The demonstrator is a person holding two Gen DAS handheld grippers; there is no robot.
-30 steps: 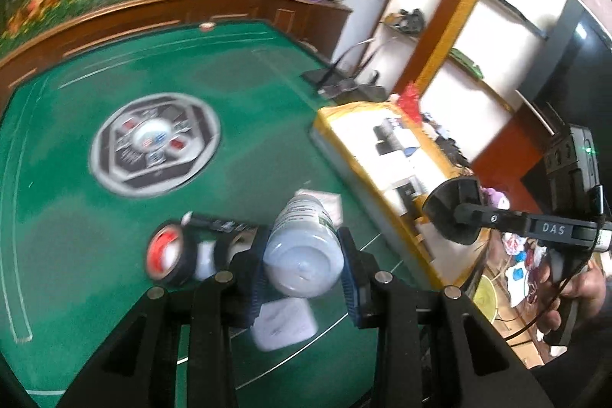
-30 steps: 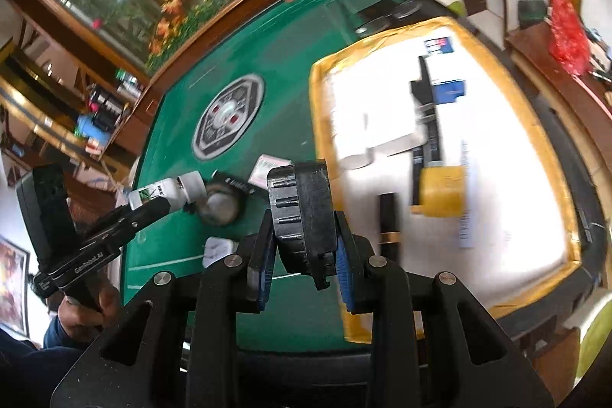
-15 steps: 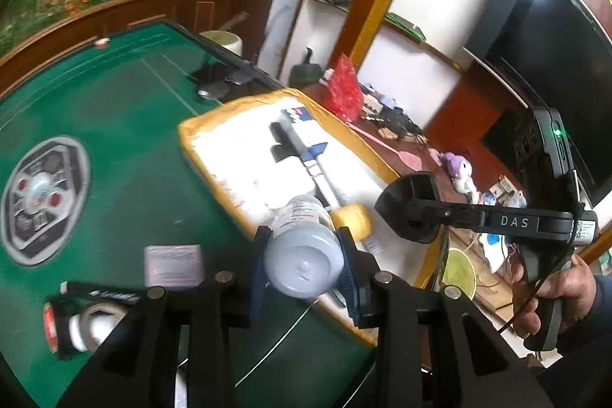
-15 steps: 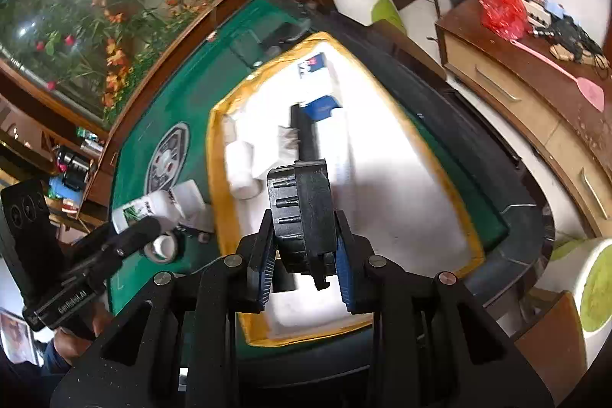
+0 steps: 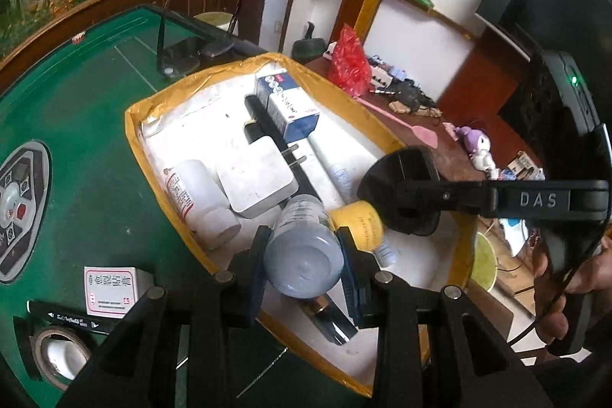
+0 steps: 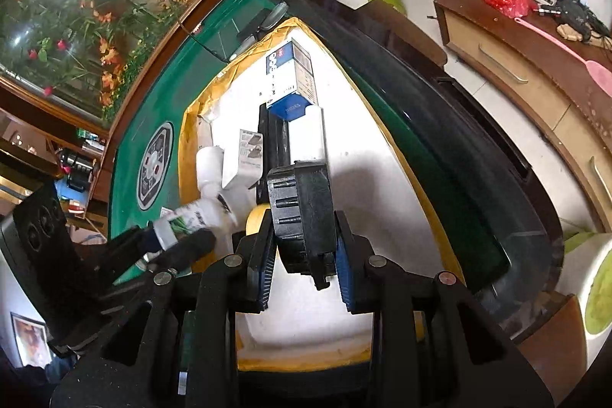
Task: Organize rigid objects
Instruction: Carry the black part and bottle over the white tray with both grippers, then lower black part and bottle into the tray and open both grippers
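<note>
- Green felt table (image 5: 88,125) with a wood rail, flower mural behind it, cluttered shelves off to the side. Sitting on the felt is a white tray with yellow taped edges (image 5: 132,125), and that's clearly where our stuff goes.
- Our left gripper (image 5: 304,257) is pinching a white bottle (image 5: 304,251), blue pads pressed on both sides of the body, base facing the camera. It hangs over the near end of the tray, right above a yellow cap (image 5: 359,222) and a black pen-like thing (image 5: 331,320).
- Our right gripper (image 6: 304,260) is clamped on a chunky black ribbed part (image 6: 302,220) and hovers over the bare white stretch of the tray floor (image 6: 363,201).
- Already in the tray: a white charger (image 5: 256,184), another white bottle lying down (image 5: 199,201), a blue-and-white box (image 5: 287,104).
- Still out on the felt: a small card box (image 5: 111,289), a marker (image 5: 69,318) and a tape roll (image 5: 57,356).
- What could go sideways, in our opinion: the bottle is round, so if we let go from this height it'll likely land on the yellow cap and roll, maybe knocking the charger or hopping the low rim.
- Also both grippers are crowding the same end, so a careless swing could clip one on the other.
- Black part looks safer, since it has open floor below.
</note>
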